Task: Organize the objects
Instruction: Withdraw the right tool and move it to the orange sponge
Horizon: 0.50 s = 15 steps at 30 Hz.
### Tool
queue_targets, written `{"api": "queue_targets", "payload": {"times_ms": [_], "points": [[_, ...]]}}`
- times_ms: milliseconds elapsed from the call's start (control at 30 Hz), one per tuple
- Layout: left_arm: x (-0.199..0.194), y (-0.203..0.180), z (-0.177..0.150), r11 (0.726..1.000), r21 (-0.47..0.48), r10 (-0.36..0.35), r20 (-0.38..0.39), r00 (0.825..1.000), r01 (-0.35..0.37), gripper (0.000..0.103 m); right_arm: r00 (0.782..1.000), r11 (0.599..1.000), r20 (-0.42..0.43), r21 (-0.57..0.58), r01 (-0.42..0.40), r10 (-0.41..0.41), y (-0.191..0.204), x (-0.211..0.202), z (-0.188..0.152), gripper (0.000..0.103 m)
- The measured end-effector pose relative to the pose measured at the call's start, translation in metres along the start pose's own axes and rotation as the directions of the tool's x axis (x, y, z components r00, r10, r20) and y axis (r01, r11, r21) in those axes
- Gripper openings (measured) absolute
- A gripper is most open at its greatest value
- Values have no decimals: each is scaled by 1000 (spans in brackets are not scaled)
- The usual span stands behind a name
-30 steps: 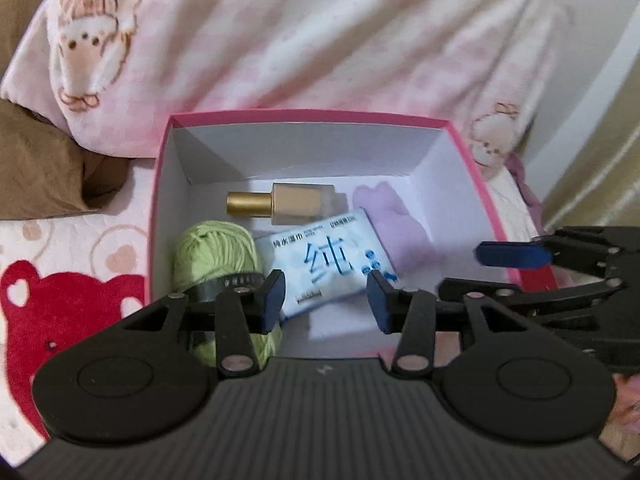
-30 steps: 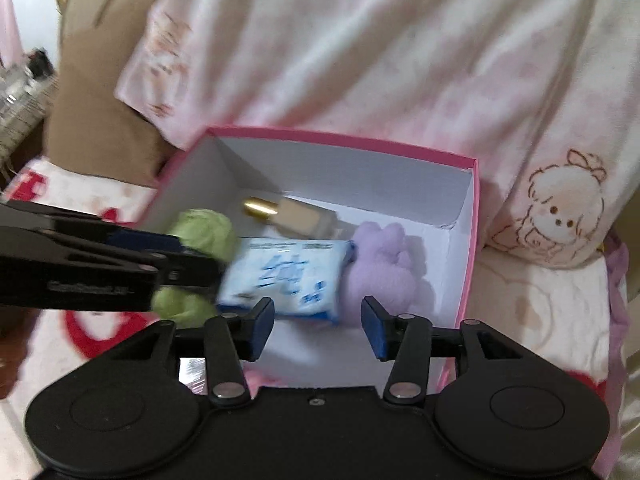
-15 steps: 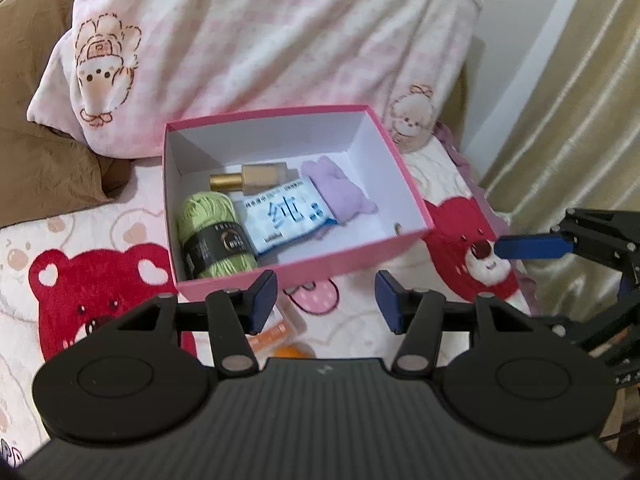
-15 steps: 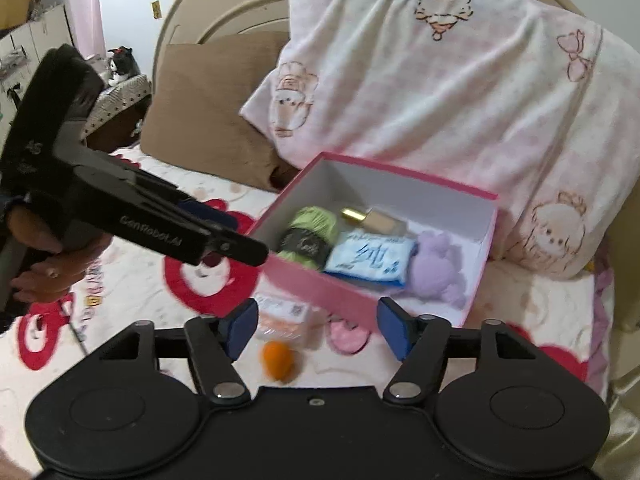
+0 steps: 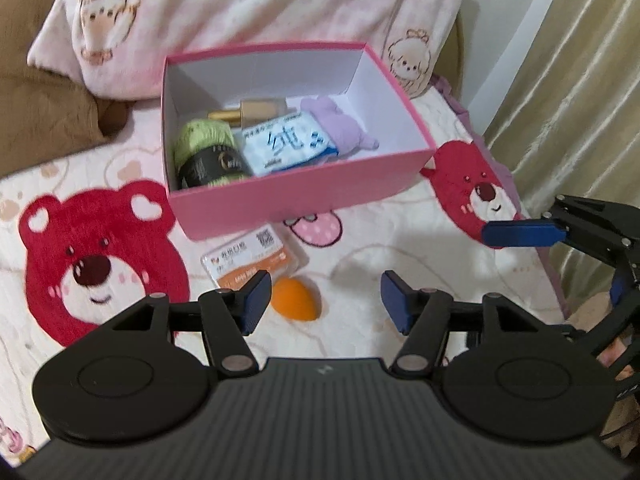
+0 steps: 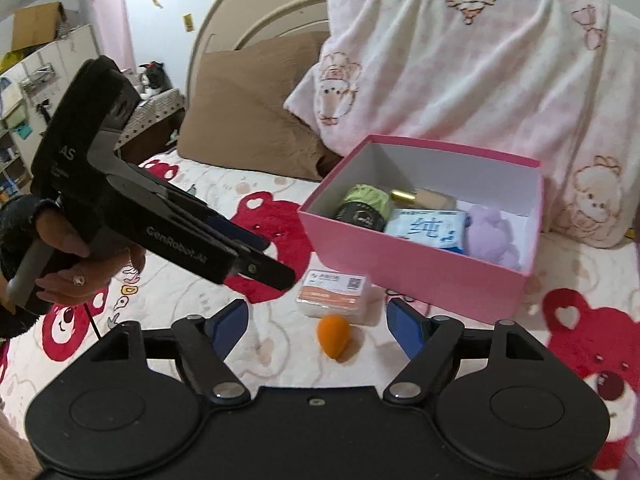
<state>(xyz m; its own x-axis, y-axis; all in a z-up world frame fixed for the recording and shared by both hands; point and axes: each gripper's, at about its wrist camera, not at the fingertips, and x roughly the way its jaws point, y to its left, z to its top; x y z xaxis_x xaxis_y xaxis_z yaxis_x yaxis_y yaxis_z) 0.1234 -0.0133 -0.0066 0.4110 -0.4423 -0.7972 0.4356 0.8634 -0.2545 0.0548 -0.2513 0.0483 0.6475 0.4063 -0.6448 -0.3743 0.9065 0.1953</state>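
Note:
A pink box (image 5: 300, 200) (image 6: 412, 268) on the bed holds green yarn (image 5: 204, 152), a gold-capped bottle (image 5: 256, 110), a blue tissue pack (image 5: 286, 146) and a purple plush (image 5: 344, 128). In front of the box lie an orange-and-white packet (image 5: 250, 256) (image 6: 334, 292) and an orange egg-shaped sponge (image 5: 296, 300) (image 6: 334, 336). My left gripper (image 5: 324, 300) hovers over the sponge, its jaws opening with nothing between them. My right gripper (image 6: 316, 324) is also back from the box, its jaws opening and empty.
A pink cartoon blanket (image 6: 460, 80) is piled behind the box, with a brown pillow (image 6: 248, 120) to its left. A gold curtain (image 5: 580, 80) hangs at the bed's right edge. A hand (image 6: 60, 276) holds the left gripper's handle. The sheet carries red bear prints (image 5: 92, 264).
Both grippers have pulled back from inside the box and their jaws have widened. The packet and orange sponge in front of the box have come into view.

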Motion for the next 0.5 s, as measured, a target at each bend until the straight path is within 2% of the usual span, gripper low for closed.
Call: {"api": "queue_targets", "payload": {"times_ms": [133,233,333,500], "points": [[18,7,-16,999,-34,-19,10,1000,19,59,999,994,10,-101,50,-49,8,22,-11,80],[30,11,-24,999,-40,7,40,999,-6,58,994,987,17,-123,106,-105,6,43,-21,80],[45,17,-31,999,-46,20,44,999,-18,59,995,987,1,-125,102,-103,-2,67,-31,80],[73,31,-43,994,-111,21,28,999,-18,58,994,982,-37,-165,97,-105,-6,107,-47,80]]}}
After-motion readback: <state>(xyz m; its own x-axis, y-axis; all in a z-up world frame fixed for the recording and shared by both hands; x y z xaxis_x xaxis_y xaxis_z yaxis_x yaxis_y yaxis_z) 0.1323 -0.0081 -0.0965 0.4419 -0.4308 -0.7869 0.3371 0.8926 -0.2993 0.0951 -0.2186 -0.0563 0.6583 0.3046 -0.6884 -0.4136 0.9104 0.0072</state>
